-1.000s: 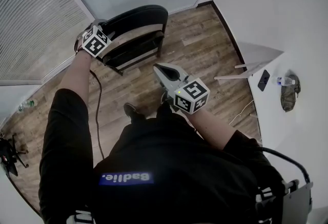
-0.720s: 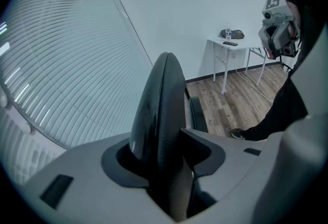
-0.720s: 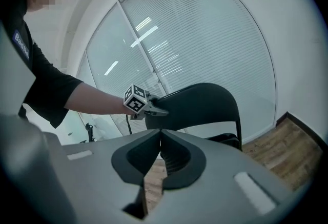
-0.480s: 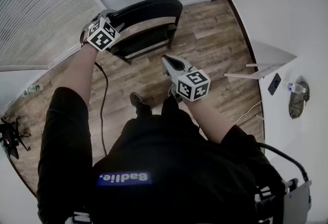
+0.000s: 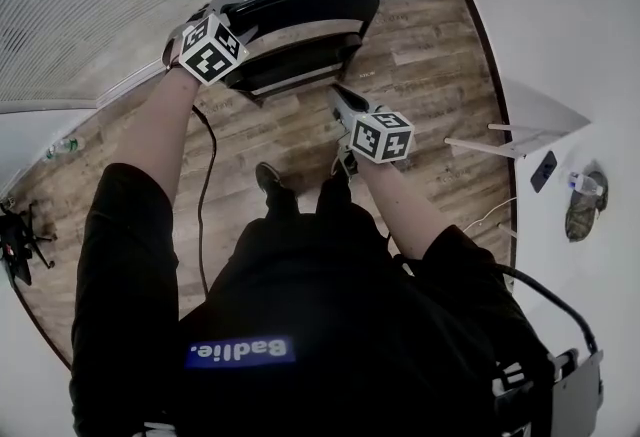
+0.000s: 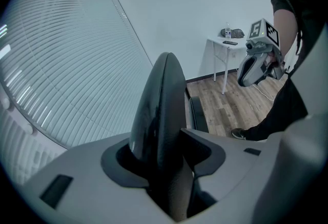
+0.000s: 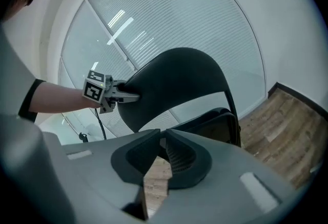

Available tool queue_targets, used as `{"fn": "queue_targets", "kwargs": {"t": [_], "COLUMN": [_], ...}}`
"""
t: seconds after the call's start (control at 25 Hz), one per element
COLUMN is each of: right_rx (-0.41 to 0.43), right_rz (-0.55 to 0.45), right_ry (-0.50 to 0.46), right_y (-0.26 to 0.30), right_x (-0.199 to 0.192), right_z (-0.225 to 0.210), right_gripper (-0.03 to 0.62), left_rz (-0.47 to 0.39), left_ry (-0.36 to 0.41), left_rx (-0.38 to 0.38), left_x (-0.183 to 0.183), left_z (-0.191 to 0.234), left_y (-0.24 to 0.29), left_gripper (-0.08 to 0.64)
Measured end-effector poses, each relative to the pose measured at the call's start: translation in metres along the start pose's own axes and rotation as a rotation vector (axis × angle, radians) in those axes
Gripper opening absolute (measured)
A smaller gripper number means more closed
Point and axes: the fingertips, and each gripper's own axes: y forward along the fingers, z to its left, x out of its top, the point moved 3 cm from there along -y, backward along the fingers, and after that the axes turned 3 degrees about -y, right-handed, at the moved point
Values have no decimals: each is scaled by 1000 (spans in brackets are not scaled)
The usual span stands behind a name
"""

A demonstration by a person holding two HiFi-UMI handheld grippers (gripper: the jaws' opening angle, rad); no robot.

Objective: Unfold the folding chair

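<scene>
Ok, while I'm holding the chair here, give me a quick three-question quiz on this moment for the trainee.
1. True or false: the left gripper is clamped on the backrest of the folding chair.
2. The right gripper is: A) shut, holding nothing; B) shut on the seat; C) open around a chair leg.
3. Fill in: the chair stands on a ___ floor.
Key: 1 true; 2 A; 3 wooden.
</scene>
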Motion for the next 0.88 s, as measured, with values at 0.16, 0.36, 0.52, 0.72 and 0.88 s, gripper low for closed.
{"fn": "queue_targets", "kwargs": {"t": [0.16,0.36,0.52,0.72,0.88], "right_rx": [-1,-13,-19,-21,-12], "right_rz": [21,14,0,-27,-74], "right_ry": [88,228,323,436,560], "right_y": [22,51,70,92,108], "right_x": [-14,-19,-21,-21,-24], "right_z": [-16,-35,-49,-65,-79], "right_gripper": [23,62,97,137,192], "left_rz": [-1,-4,-8,-10,-11], "left_ry": [2,9,12,17,19], "left_rx": [4,10,16,26,30], "left_x": [-1,1,1,-1,0], "left_z": [-4,-2,-2,2,2], "left_y": [2,4,5,7,8], "left_gripper": [186,189,192,198,199]}}
